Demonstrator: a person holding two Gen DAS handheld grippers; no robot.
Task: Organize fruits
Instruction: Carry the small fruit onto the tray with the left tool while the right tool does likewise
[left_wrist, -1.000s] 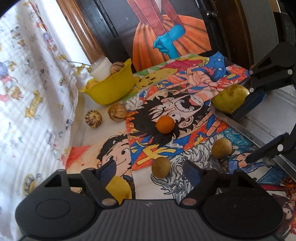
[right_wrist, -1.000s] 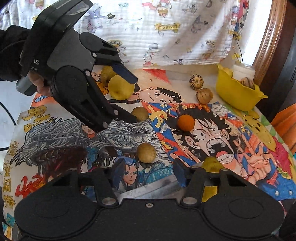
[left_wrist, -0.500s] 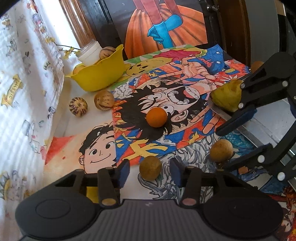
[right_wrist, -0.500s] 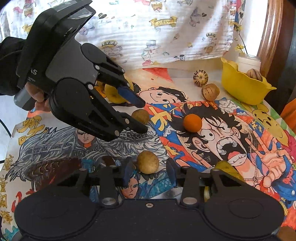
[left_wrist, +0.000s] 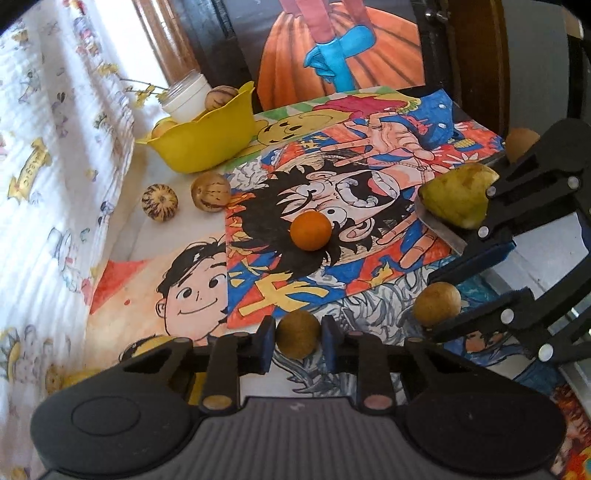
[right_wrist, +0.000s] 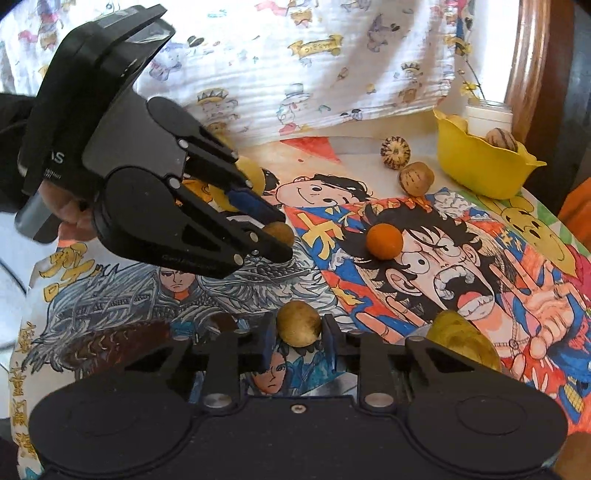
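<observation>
Loose fruits lie on a cartoon-printed mat (left_wrist: 369, 155). My left gripper (left_wrist: 297, 344) has its blue pads closing tight on a small brown fruit (left_wrist: 298, 334); in the right wrist view the same gripper (right_wrist: 282, 236) pinches that fruit (right_wrist: 279, 229). My right gripper (right_wrist: 298, 343) is likewise closing tight on a second small brown fruit (right_wrist: 298, 322), and shows in the left wrist view as the right gripper (left_wrist: 434, 307) around this fruit (left_wrist: 439, 298). An orange (left_wrist: 310, 230) sits mid-mat. A yellow bowl (left_wrist: 221, 144) at the far corner holds fruits.
A green pear (left_wrist: 458, 195) rests by the mat's right edge. Two striped fruits (left_wrist: 160, 202) (left_wrist: 210, 191) lie near the bowl, with a white jar (left_wrist: 184, 98) behind it. Printed cloth (left_wrist: 44, 184) hangs along the left. Yellow fruits (right_wrist: 255, 173) lie behind the left gripper.
Both grippers have closed from wide apart onto the small brown fruits. The left gripper shifted right, away from a yellow fruit, to straddle its brown one.
</observation>
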